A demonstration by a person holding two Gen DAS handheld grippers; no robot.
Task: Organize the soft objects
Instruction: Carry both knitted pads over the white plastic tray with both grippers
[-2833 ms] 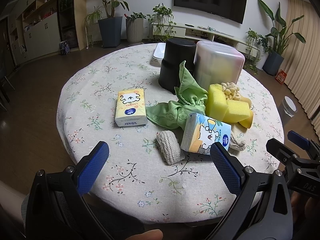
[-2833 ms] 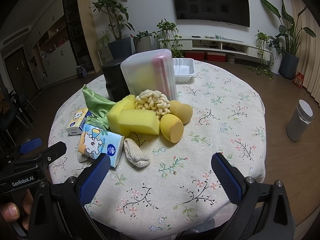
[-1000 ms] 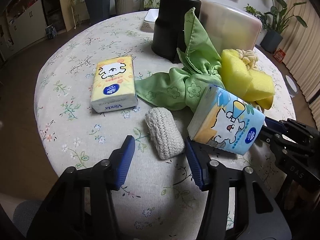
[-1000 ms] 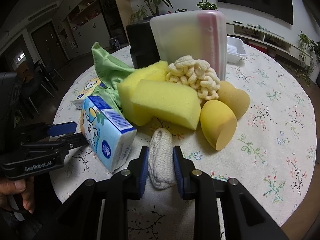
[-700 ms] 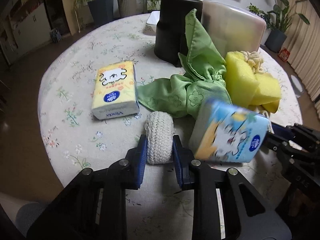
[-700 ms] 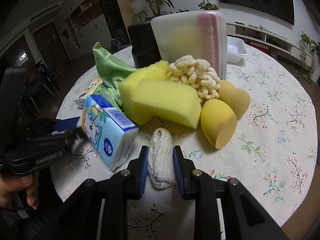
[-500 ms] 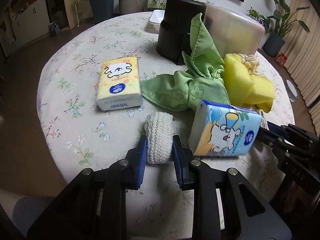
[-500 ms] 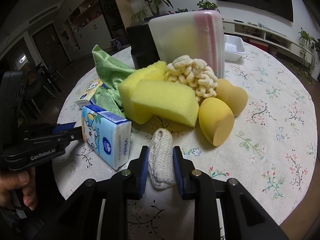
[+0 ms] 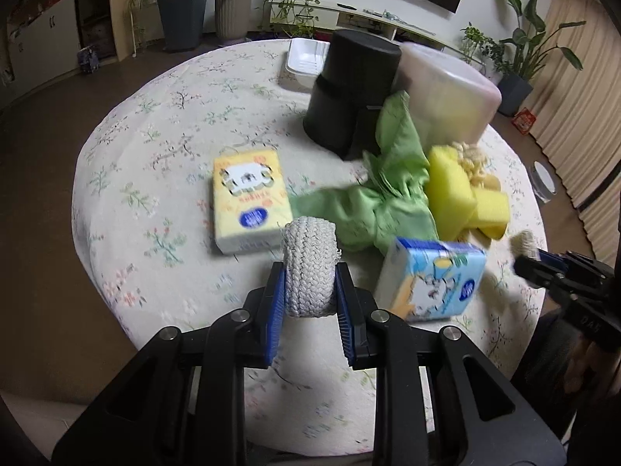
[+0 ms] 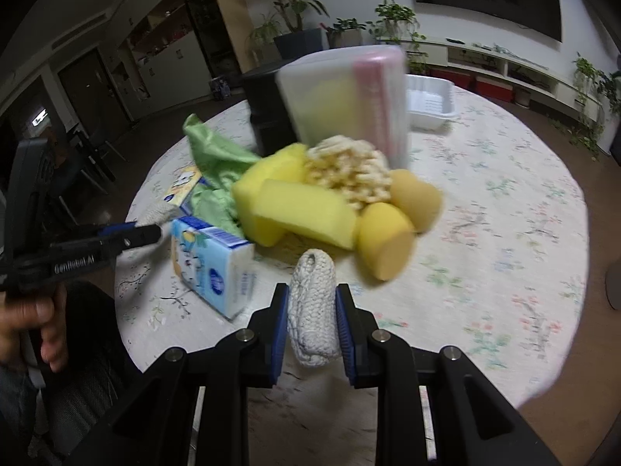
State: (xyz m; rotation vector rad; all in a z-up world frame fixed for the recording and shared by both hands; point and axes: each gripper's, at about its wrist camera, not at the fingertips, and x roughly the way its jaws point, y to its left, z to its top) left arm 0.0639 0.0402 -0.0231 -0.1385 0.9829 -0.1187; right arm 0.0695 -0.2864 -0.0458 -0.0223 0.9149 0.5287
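1. Left wrist view. The left gripper (image 9: 309, 285) has its jaws clamped on a white knitted roll (image 9: 309, 268), held upright between the blue pads above the round desk (image 9: 163, 178) with its floral cloth.
2. Landmark: the green cloth (image 9: 382, 198), bunched near the desk's middle. Left of it lies a yellow tissue pack (image 9: 248, 202), flat, its edge just reaching the cloth. In front of it stands a blue tissue pack (image 9: 432, 277), tilted, just beside the roll.
3. Right of the green cloth, touching it, are 2 yellow sponges (image 9: 465, 202), with a pale looped scrubber (image 9: 471, 161) behind them.
4. Behind the green cloth stand a black container (image 9: 349, 89) and a frosted plastic tub (image 9: 446, 97), side by side; a white tray (image 9: 304, 58) lies further back.
5. At the far right edge the right gripper (image 9: 533, 258) shows, blurred, with a pale knitted piece (image 9: 524, 240) at its tip.
6. Right wrist view. The right gripper (image 10: 311, 310) has its jaws shut tight on a second white knitted roll (image 10: 313, 310), lifted clear of the desk (image 10: 504, 202).
7. The green cloth (image 10: 217, 163) sits left of the sponge pile (image 10: 295, 206); the scrubber (image 10: 349, 171) tops that pile, and 2 tan egg-shaped sponges (image 10: 396, 225) lie to its right.
8. The blue tissue pack (image 10: 213, 268) stands in front of the cloth; the left gripper (image 10: 145, 227) reaches in beside it, gripping its roll (image 10: 155, 213).
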